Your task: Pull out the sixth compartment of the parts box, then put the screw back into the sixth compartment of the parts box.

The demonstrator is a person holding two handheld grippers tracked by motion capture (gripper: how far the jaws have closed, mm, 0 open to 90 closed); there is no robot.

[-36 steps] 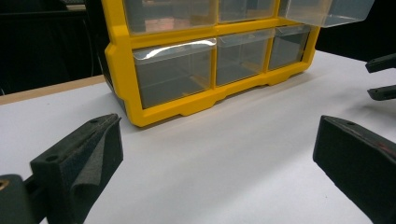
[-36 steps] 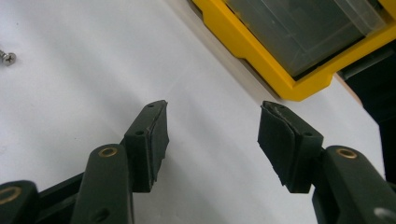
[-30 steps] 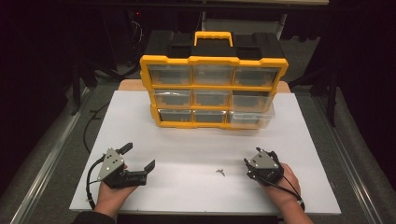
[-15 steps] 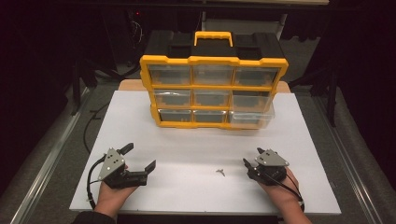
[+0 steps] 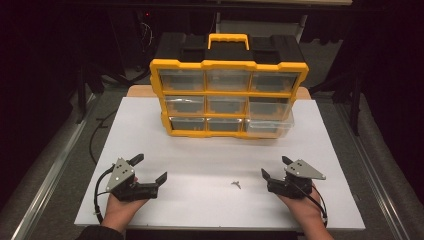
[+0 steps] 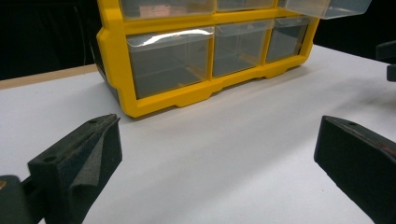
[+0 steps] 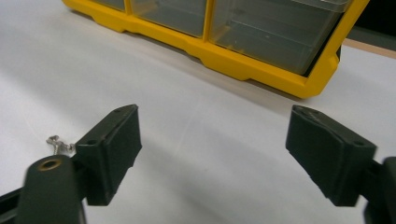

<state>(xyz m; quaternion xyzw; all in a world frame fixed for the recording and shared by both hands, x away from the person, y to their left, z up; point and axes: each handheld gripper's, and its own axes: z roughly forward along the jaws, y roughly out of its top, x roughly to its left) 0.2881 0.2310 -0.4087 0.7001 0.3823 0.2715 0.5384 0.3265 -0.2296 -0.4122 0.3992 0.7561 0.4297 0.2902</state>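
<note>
progress: barely started | screw (image 5: 236, 184) loose on the table (image 5: 200, 150), between both tongs | left gripper (image 5: 150, 172) wide, empty | right gripper (image 5: 274, 168) just opened wide, empty | left to do: pick up screw, probably drop it in the pulled-out drawer (image 5: 270, 125)

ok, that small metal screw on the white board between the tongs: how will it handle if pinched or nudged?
The small metal screw lies flat on the smooth white board, so it would probably skid or roll in an arc if nudged. It looks tiny beside the right tongs' black pads, so a pinch may easily miss or flick it. Likely rigid and light.
</note>
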